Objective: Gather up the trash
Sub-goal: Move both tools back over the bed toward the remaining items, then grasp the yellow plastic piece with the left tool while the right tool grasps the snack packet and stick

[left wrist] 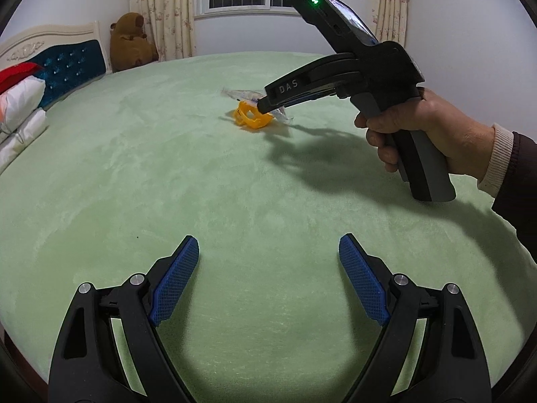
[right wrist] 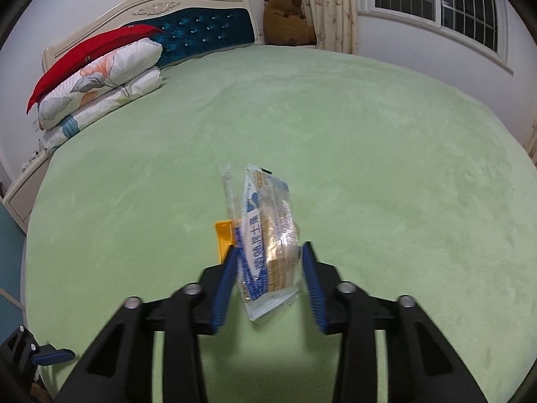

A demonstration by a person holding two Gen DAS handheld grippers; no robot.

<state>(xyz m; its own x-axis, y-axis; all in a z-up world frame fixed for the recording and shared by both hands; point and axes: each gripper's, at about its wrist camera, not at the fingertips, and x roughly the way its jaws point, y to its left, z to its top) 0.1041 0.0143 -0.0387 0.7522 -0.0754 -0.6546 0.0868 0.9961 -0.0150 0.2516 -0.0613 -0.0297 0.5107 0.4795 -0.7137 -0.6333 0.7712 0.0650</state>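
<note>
A clear plastic snack wrapper (right wrist: 268, 235) with blue and white print lies on the green bed cover (right wrist: 369, 154), partly over a small yellow piece of trash (right wrist: 223, 238). My right gripper (right wrist: 270, 262) is open, its blue pads on either side of the wrapper, the left pad close to it. In the left wrist view the right gripper's tip (left wrist: 268, 102) sits at the yellow piece (left wrist: 251, 117) and the wrapper (left wrist: 241, 94). My left gripper (left wrist: 268, 252) is open and empty, low over the bed cover (left wrist: 167, 168), well short of the trash.
Folded quilts and a red pillow (right wrist: 100, 77) are stacked at the headboard (right wrist: 201, 23). A brown plush toy (right wrist: 285, 16) sits in the corner by the curtain. The window wall runs along the bed's far side. The left gripper's tip (right wrist: 50, 357) shows at lower left.
</note>
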